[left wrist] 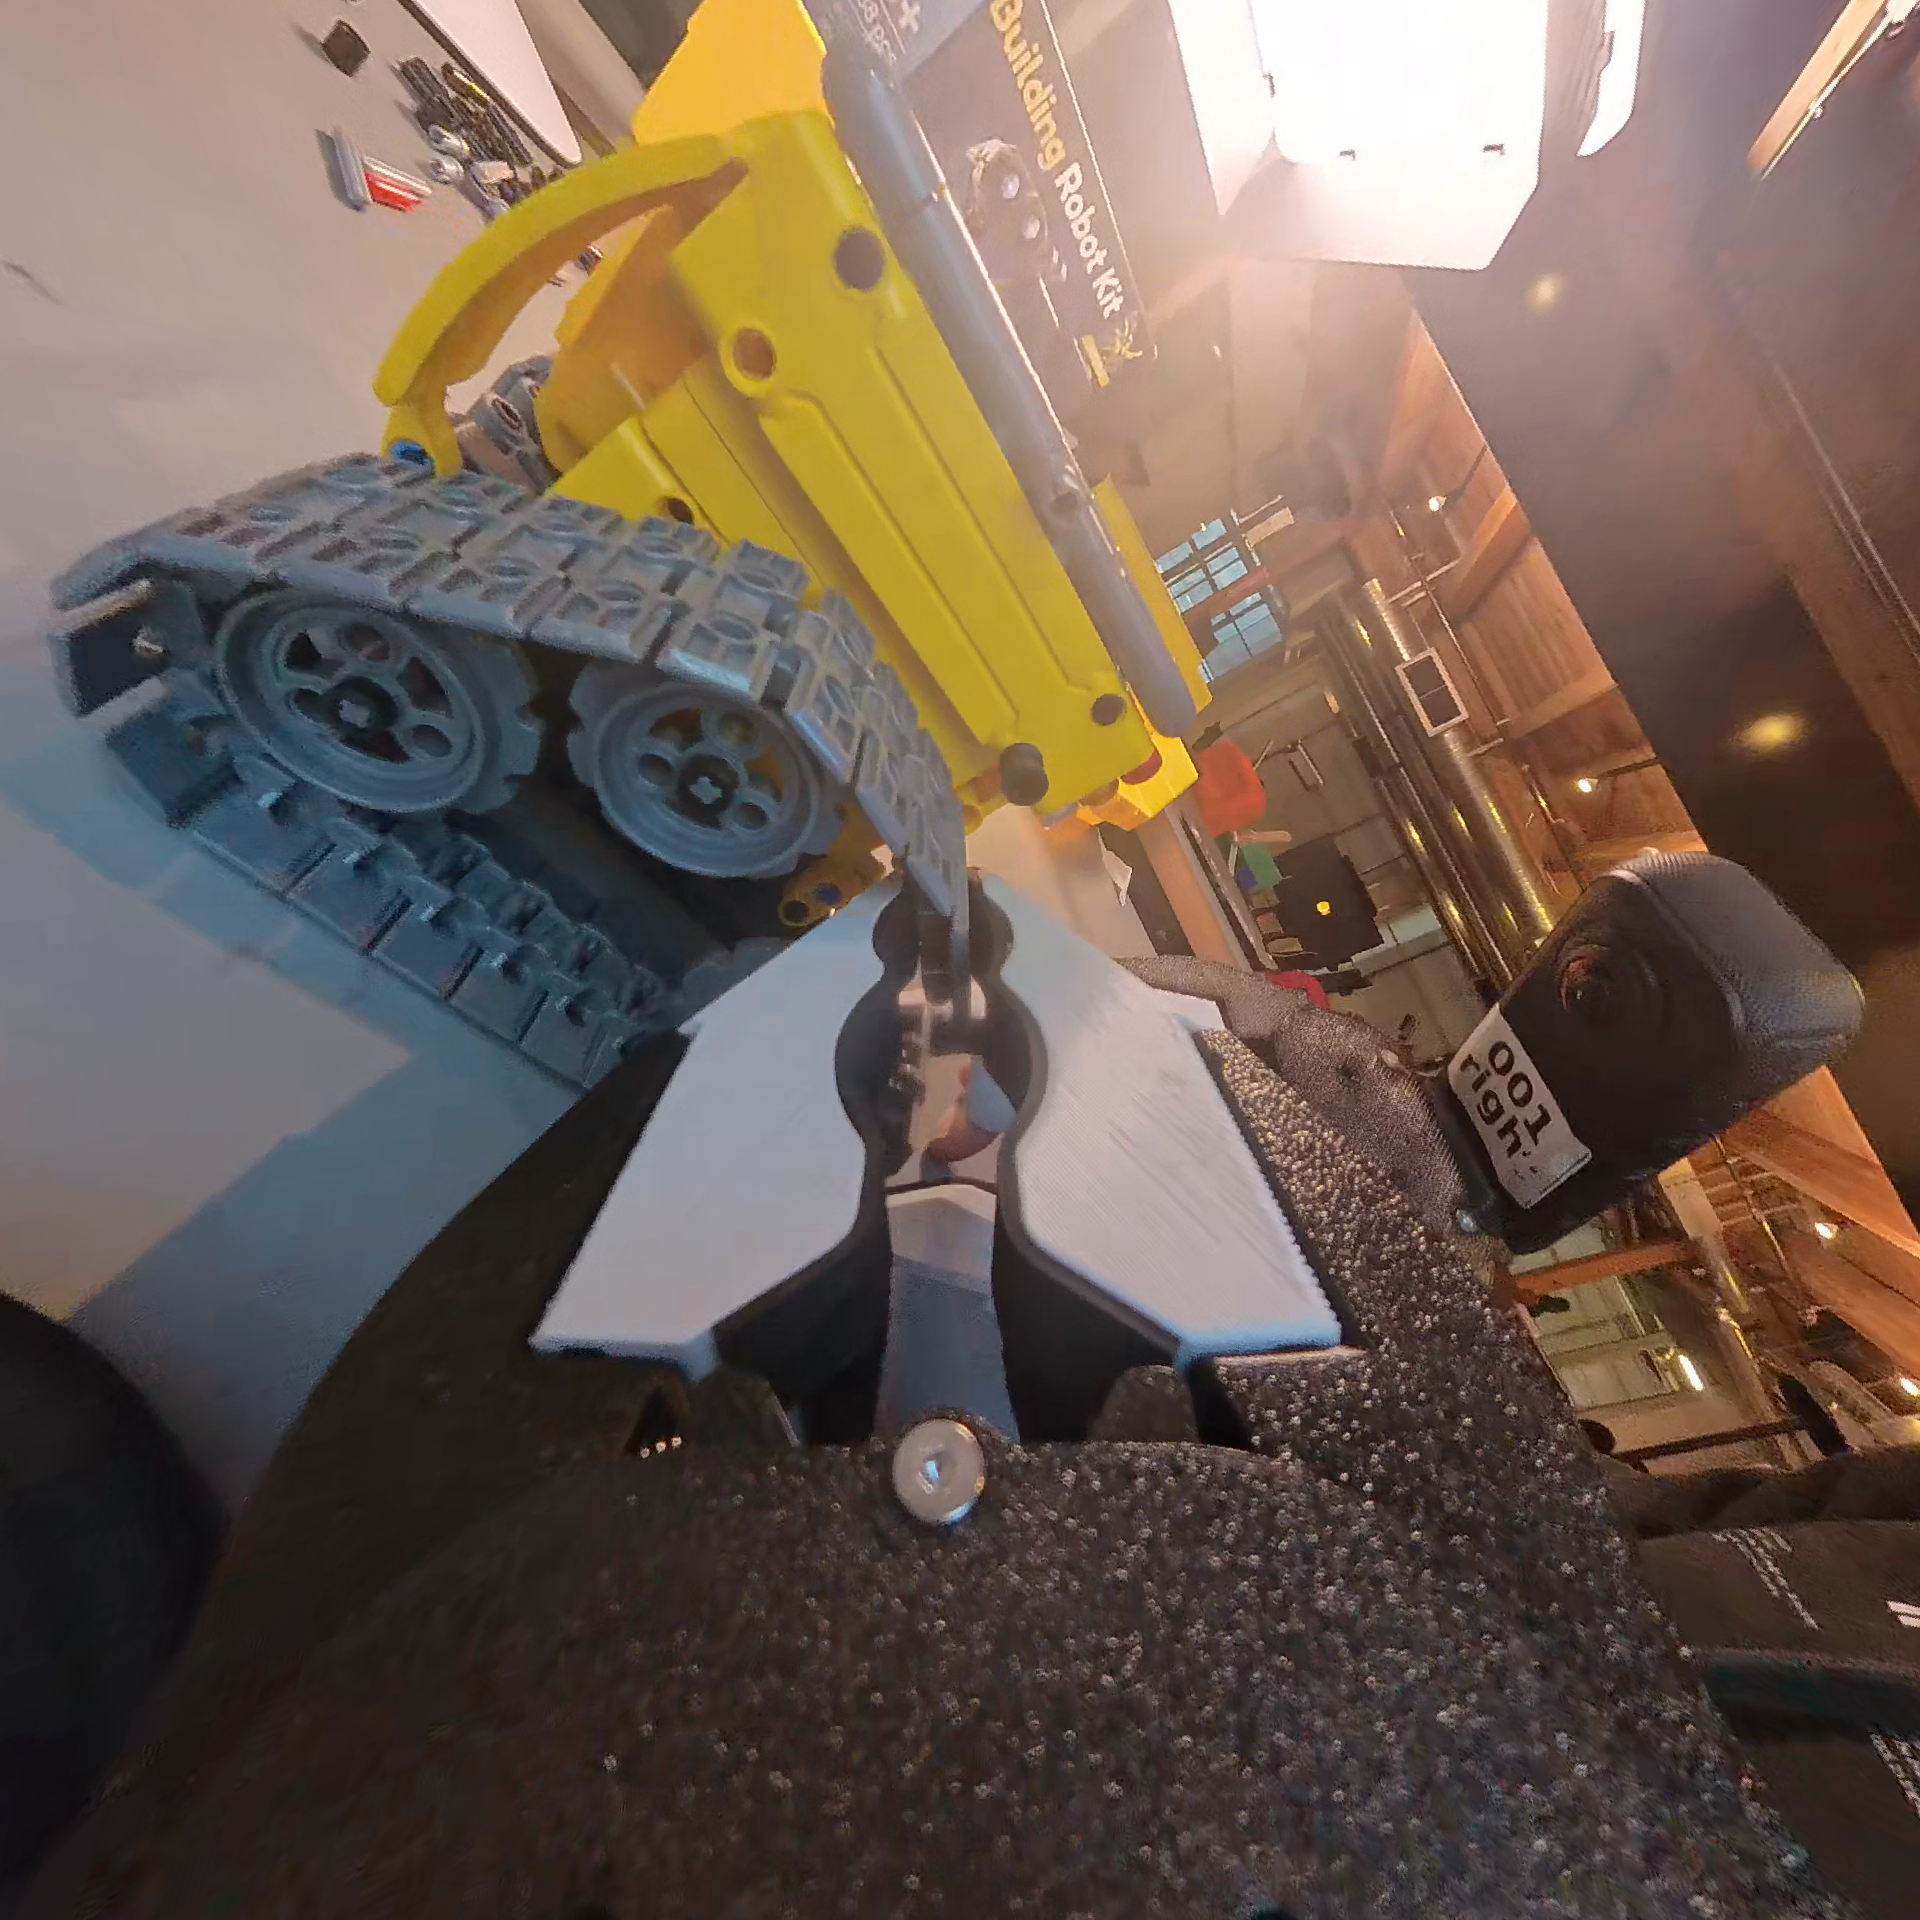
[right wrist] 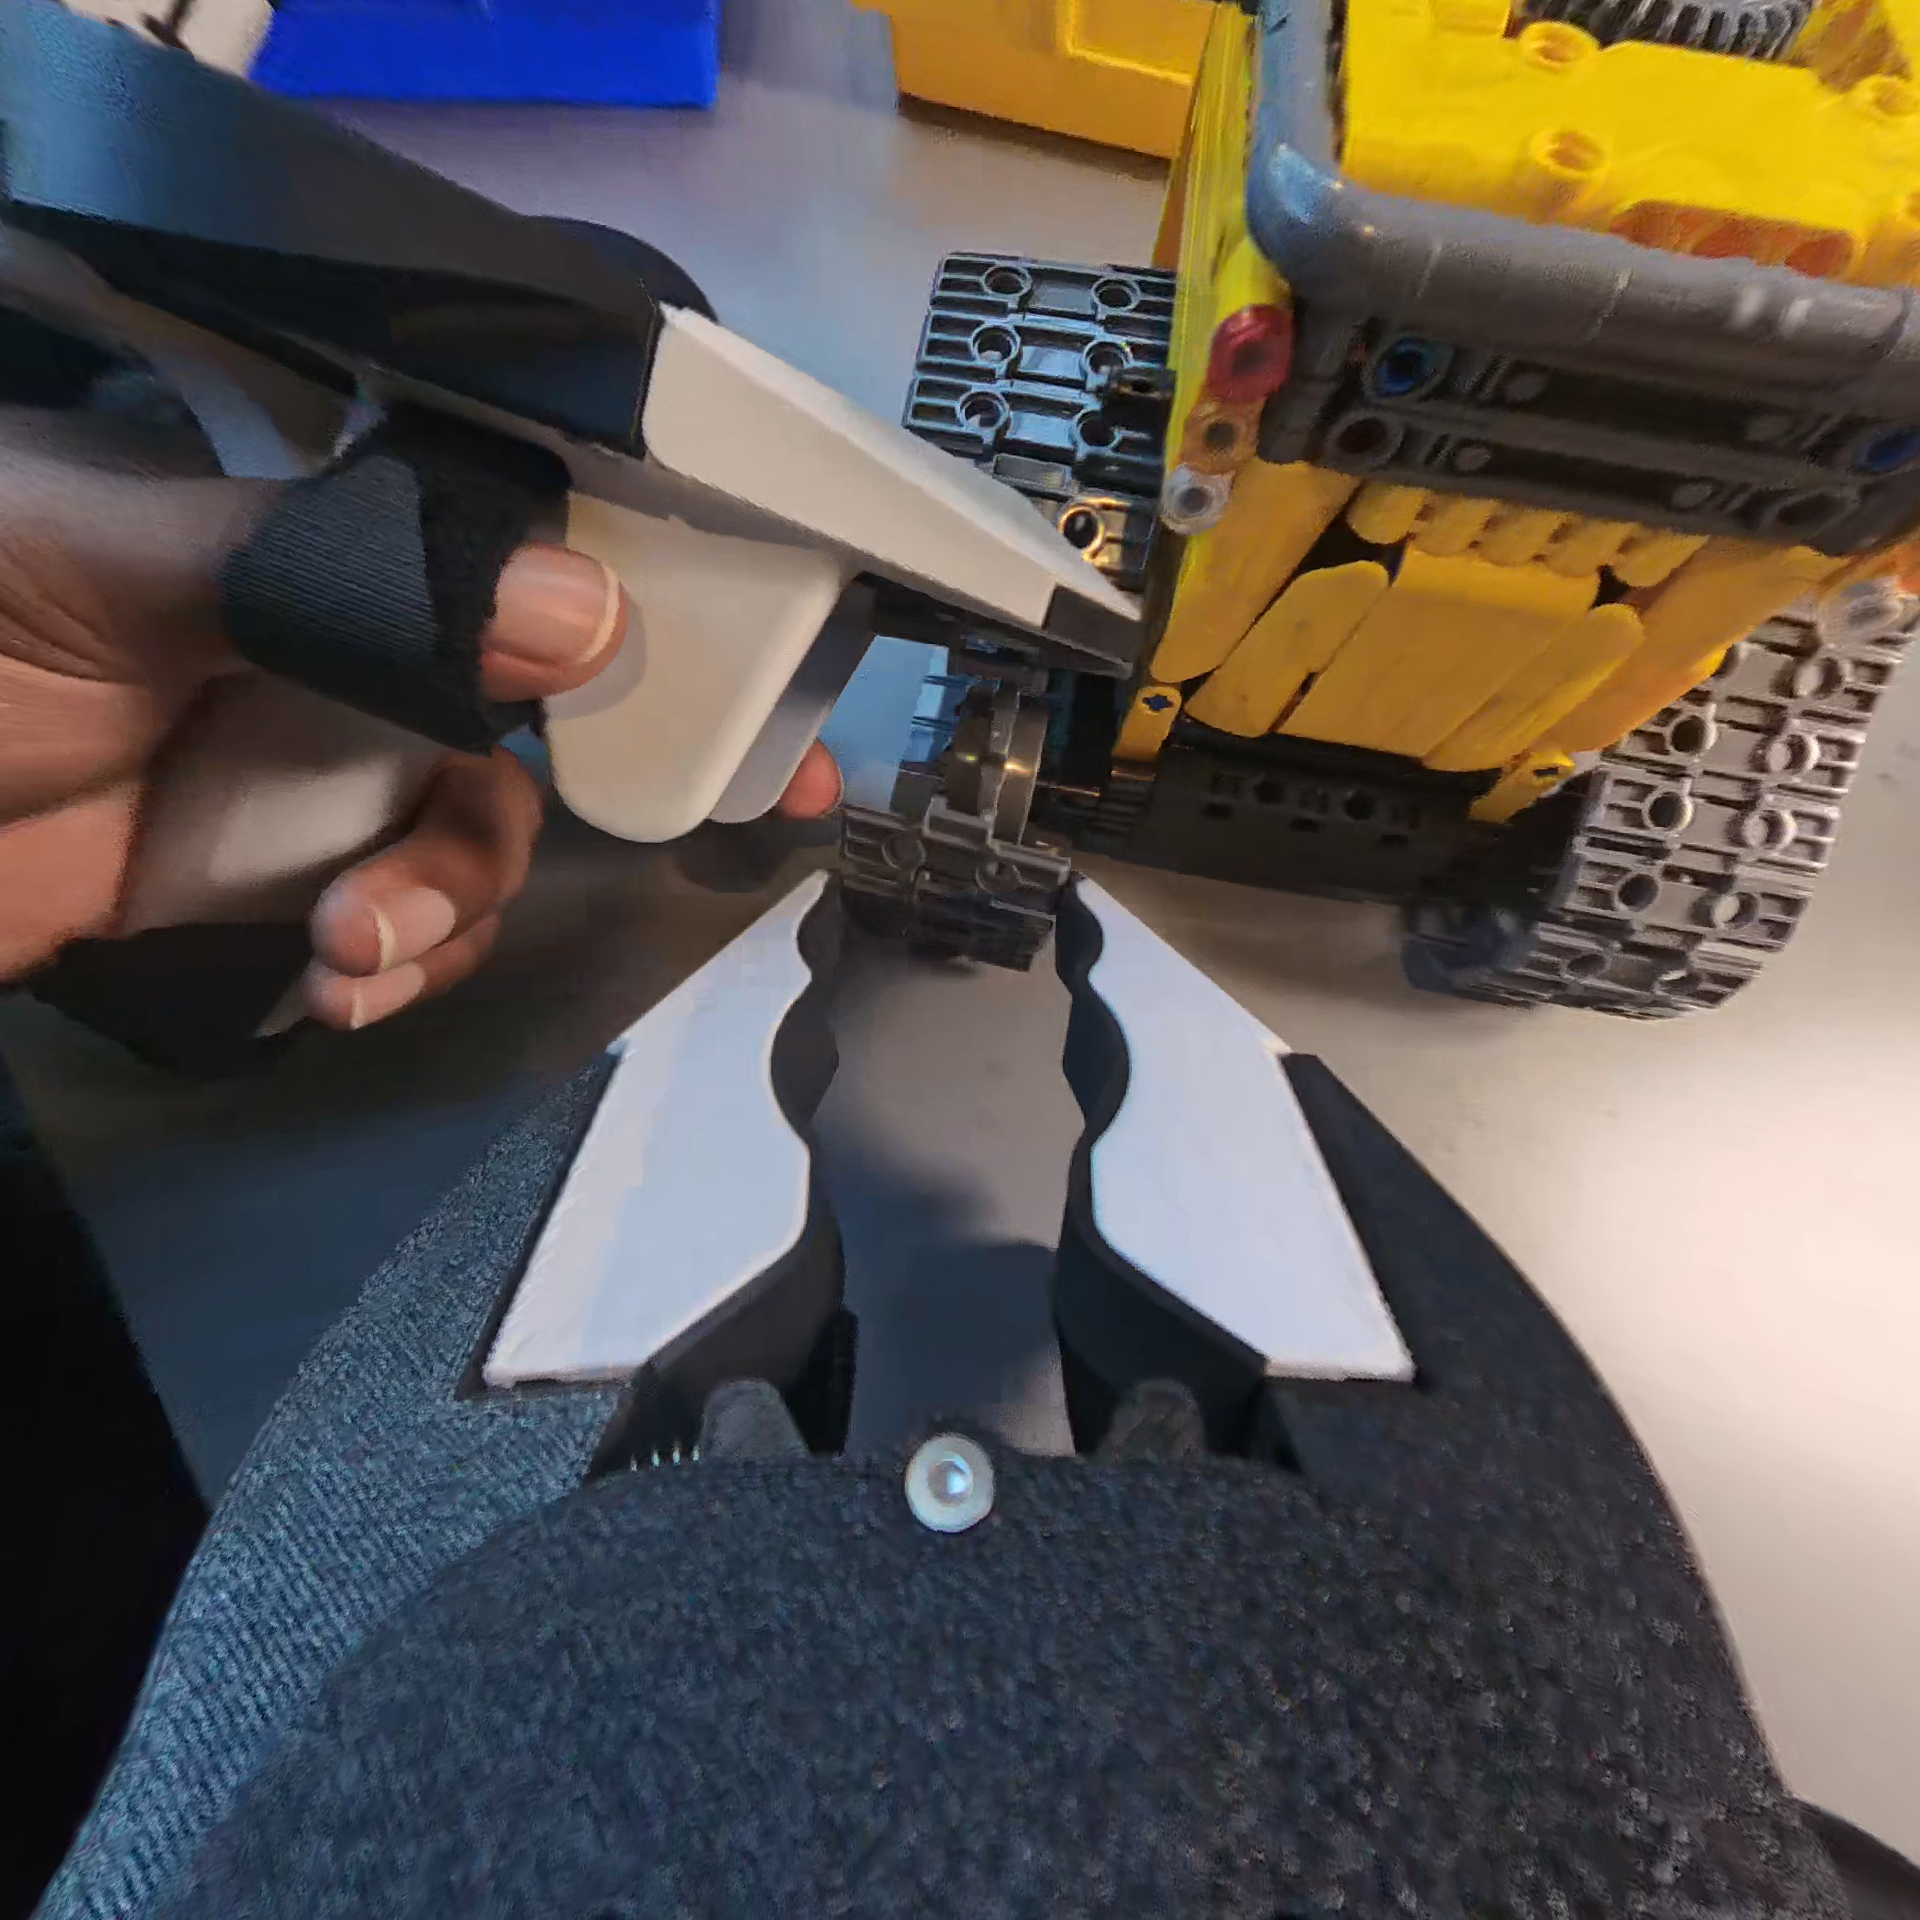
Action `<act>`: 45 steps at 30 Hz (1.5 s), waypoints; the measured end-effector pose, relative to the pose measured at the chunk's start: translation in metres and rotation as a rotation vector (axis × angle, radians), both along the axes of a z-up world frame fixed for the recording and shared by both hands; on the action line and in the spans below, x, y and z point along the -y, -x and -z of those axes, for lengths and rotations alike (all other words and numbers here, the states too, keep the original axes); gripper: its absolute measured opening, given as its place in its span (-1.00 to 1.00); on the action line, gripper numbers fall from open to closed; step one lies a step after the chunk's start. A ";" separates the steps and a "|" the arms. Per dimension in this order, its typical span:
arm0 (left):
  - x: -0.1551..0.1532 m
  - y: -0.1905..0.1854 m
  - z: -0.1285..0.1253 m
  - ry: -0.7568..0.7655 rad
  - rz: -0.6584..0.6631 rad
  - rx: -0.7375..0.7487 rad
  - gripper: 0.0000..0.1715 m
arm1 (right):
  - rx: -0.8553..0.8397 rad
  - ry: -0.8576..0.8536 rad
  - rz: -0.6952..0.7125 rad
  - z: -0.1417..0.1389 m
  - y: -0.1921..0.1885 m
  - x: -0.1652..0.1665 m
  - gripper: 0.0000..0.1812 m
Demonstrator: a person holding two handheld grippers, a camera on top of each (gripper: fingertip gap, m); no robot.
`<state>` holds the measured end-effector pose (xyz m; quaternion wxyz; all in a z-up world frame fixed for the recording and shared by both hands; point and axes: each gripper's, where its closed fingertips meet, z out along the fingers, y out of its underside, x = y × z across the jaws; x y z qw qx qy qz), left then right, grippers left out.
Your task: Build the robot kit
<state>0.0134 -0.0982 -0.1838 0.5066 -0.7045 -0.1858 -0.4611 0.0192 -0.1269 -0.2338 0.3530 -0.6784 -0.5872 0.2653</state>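
So your left gripper (left wrist: 940, 925) is clamped down tight on a link of the grey track (left wrist: 582, 592) at the end of the yellow tracked robot (left wrist: 831, 436), while your right gripper (right wrist: 940, 914) sits released, its spread tips just either side of the bottom run of that same track (right wrist: 951, 883), barely touching if at all. The robot stands on the pale table (right wrist: 1455, 1195), your gloved hand (right wrist: 343, 727) squeezing the left tool's handle, and beyond it lie loose parts (left wrist: 436, 135) and a blue bin (right wrist: 488, 47).
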 end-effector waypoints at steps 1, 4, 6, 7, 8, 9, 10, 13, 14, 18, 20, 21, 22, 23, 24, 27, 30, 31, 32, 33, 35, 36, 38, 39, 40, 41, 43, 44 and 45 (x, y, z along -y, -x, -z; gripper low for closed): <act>0.000 -0.001 -0.001 -0.002 0.004 -0.003 -0.92 | 0.004 -0.018 0.012 0.000 0.000 -0.002 -0.55; -0.001 -0.003 -0.004 -0.008 0.008 -0.031 -0.92 | 0.006 -0.024 0.034 0.000 -0.002 -0.005 -0.55; 0.000 -0.006 -0.003 -0.003 0.029 -0.042 -0.92 | -0.009 -0.008 0.052 -0.001 -0.007 -0.009 -0.56; 0.000 -0.009 -0.002 0.002 0.042 -0.046 -0.92 | -0.025 0.004 0.055 -0.003 -0.010 -0.012 -0.56; 0.000 -0.011 -0.001 0.006 0.053 -0.047 -0.92 | -0.055 0.013 0.048 -0.007 -0.012 -0.013 -0.56; 0.000 -0.012 0.000 0.006 0.058 -0.045 -0.92 | -0.096 0.018 0.035 -0.014 -0.013 -0.014 -0.56; -0.001 -0.014 0.000 0.007 0.066 -0.042 -0.92 | -0.119 0.004 0.016 -0.019 -0.014 -0.016 -0.56; -0.003 -0.021 0.000 0.016 0.107 -0.010 -0.92 | -0.123 -0.065 -0.068 -0.022 -0.016 -0.018 -0.56; -0.003 -0.022 0.000 0.020 0.116 0.005 -0.92 | -0.122 -0.061 -0.078 -0.021 -0.016 -0.018 -0.56; -0.007 -0.022 0.003 0.038 0.114 0.032 -0.91 | -0.116 -0.071 -0.102 -0.023 -0.011 -0.016 -0.56; -0.010 -0.022 0.002 0.032 0.087 0.037 -0.92 | -0.125 -0.050 -0.102 -0.022 -0.007 -0.013 -0.57; -0.011 -0.023 0.001 0.029 0.078 0.037 -0.92 | -0.128 -0.041 -0.096 -0.021 -0.006 -0.014 -0.57; -0.012 -0.023 0.002 0.030 0.075 0.026 -0.92 | -0.137 -0.031 -0.090 -0.021 -0.006 -0.015 -0.57; -0.013 -0.024 0.002 0.030 0.075 0.012 -0.91 | -0.143 -0.014 -0.084 -0.021 -0.006 -0.016 -0.57; -0.013 -0.025 0.003 0.030 0.078 0.007 -0.91 | -0.148 -0.003 -0.084 -0.021 -0.007 -0.017 -0.57; -0.014 -0.028 0.004 0.034 0.083 -0.006 -0.91 | -0.146 -0.011 -0.098 -0.021 -0.011 -0.018 -0.57; -0.012 -0.031 0.008 0.047 0.100 -0.025 -0.91 | -0.146 0.013 -0.104 -0.020 -0.015 -0.020 -0.57; -0.011 -0.031 0.008 0.048 0.106 -0.011 -0.91 | -0.147 0.020 -0.107 -0.020 -0.015 -0.019 -0.57; -0.011 -0.032 0.008 0.052 0.110 -0.013 -0.91 | -0.143 0.018 -0.109 -0.020 -0.015 -0.019 -0.57; -0.011 -0.032 0.008 0.053 0.110 -0.023 -0.91 | -0.138 0.018 -0.109 -0.020 -0.014 -0.020 -0.57; -0.010 -0.032 0.007 0.056 0.127 -0.006 -0.91 | -0.138 0.056 -0.114 -0.019 -0.014 -0.019 -0.58; -0.010 -0.033 0.006 0.058 0.140 0.004 -0.91 | -0.130 0.076 -0.122 -0.019 -0.014 -0.018 -0.58; -0.008 -0.036 0.006 0.053 0.167 0.009 -0.91 | -0.098 0.099 -0.139 -0.016 -0.014 -0.016 -0.59; -0.005 -0.040 0.004 0.048 0.191 0.024 -0.91 | -0.075 0.115 -0.151 -0.015 -0.014 -0.014 -0.61; -0.004 -0.043 0.003 0.050 0.206 0.036 -0.91 | -0.064 0.118 -0.161 -0.014 -0.013 -0.013 -0.64; -0.003 -0.044 0.001 0.035 0.217 0.046 -0.92 | -0.055 0.115 -0.168 -0.014 -0.012 -0.013 -0.67; 0.000 -0.056 -0.008 0.025 0.277 0.065 -0.91 | -0.035 0.073 -0.164 -0.012 -0.009 -0.017 -0.68; -0.001 -0.058 -0.007 0.015 0.269 0.008 -0.91 | -0.025 0.035 -0.162 -0.011 -0.009 -0.020 -0.68; -0.002 -0.058 -0.006 0.021 0.264 -0.005 -0.91 | -0.028 0.047 -0.165 -0.010 -0.010 -0.020 -0.68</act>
